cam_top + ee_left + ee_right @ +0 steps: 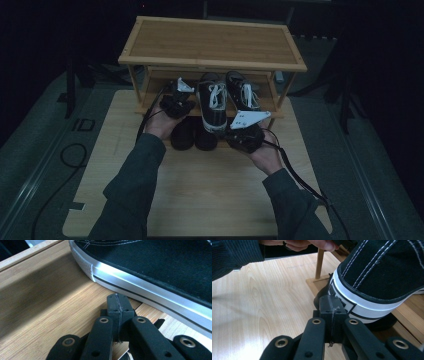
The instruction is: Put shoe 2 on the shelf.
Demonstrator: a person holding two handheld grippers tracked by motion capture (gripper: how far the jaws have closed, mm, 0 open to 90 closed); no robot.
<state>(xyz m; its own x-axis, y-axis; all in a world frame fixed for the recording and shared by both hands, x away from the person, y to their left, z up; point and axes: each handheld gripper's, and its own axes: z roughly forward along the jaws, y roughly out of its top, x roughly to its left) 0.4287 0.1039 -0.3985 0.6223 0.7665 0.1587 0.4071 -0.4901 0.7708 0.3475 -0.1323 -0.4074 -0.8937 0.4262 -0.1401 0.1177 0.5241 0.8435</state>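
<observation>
Both grippers are closed and empty: the left gripper [117, 298] beside the sneaker [214, 107] on the rack's [212, 42] lower shelf, the right gripper [329, 301] at its heel. A nudge could tip it onto the surface [200, 190].

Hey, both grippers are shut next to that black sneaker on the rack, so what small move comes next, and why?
Probably nudge the sneaker further onto the lower shelf with the right gripper. Its heel sticks out past the shelf's front edge, the right gripper's closed fingers sit right at the heel, and the left gripper rests shut beside the sole.
</observation>
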